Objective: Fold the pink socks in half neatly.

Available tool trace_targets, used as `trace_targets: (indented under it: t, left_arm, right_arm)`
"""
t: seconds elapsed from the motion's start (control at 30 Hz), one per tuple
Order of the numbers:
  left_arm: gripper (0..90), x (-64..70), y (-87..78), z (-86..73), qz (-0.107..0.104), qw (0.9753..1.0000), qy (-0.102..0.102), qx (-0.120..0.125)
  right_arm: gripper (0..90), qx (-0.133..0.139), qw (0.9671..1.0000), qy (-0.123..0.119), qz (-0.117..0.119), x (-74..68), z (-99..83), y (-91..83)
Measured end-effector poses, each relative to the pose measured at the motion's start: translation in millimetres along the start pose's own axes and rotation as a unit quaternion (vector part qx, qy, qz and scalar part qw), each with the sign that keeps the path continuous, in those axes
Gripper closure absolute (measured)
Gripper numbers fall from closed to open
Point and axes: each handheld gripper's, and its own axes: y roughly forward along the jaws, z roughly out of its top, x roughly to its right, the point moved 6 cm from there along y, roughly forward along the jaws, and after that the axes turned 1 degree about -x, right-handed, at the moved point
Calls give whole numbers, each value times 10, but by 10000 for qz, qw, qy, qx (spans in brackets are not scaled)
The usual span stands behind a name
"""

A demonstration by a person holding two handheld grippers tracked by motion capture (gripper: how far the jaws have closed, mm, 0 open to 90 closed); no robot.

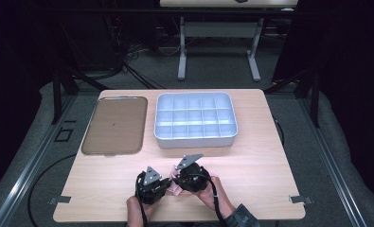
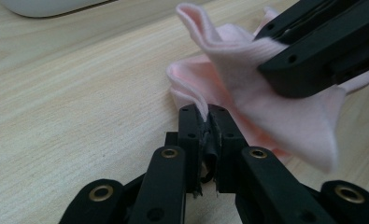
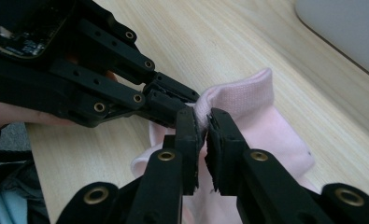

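Left gripper view: pink cloth (image 2: 266,93) bunched on the counter (image 2: 79,93), one thin edge nipped between the left tool (image 2: 206,114)'s jaws, closed tight on it. Farther up, a second fold caught by the right tool (image 2: 313,51), reaching in from the upper right. Right gripper view: same cloth (image 3: 247,107), ribbed fold pinched between the right tool (image 3: 203,122)'s nearly shut jaws, left tool (image 3: 173,100) gripping just beside. Two holds close together, probably to pull the fabric apart or smooth it. High view: cloth (image 1: 176,187) near the counter's front edge, between both tools, well apart from the white divided tray (image 1: 195,142) and the brown flat tray (image 1: 113,125) farther back. Left hand (image 1: 135,208) and right hand (image 1: 213,191) low, forearms entering from the bottom, tools angled inward toward each other.
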Motion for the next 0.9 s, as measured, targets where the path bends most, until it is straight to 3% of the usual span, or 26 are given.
trace_targets:
  t: [0.03, 0.1, 0.13, 0.23, 0.33, 0.4, 0.5, 0.57, 0.67, 0.8, 0.9]
  left_arm:
    - [840, -1, 0, 0, -3, 10000, -3, -1]
    - [840, 0, 0, 0, -1, 10000, -7, 1]
    - [839, 0, 0, 0, 2, 10000, -5, 1]
    - [839, -1, 0, 0, 6, 10000, 4, 2]
    - [837, 0, 0, 0, 44, 10000, 4, 2]
    - [836, 0, 0, 0, 49, 10000, 7, 4]
    - [829, -1, 0, 0, 67, 10000, 8, 5]
    - [821, -1, 0, 1, 60, 10000, 9, 7]
    - [783, -1, 2, 1, 69, 10000, 7, 0]
    - [739, -14, 1, 1, 8, 10000, -51, -1]
    - [721, -19, -4, 1, -23, 10000, -87, 29]
  right_arm:
    - [678, -51, 10000, -4, 81, -6, -1, 16]
    - [616, 5, 9999, 43, 159, -15, -9, 25]
    - [601, -60, 9998, 0, 209, -3, -26, -5]
    - [582, 202, 9994, 115, 241, 47, -63, -130]
    - [574, 431, 9986, 290, 85, 162, -129, -292]
    - [579, 416, 9982, 423, 7, 257, -211, -338]
    - [582, 203, 9976, 580, -327, 372, -362, -301]
    - [571, 111, 9974, 583, -403, 384, -429, -250]
    - [519, 44, 9979, 453, -451, 335, -455, -158]
    - [508, -257, 9969, 165, -728, 308, -484, -43]
    - [506, -175, 9971, 232, -705, 312, -489, -28]
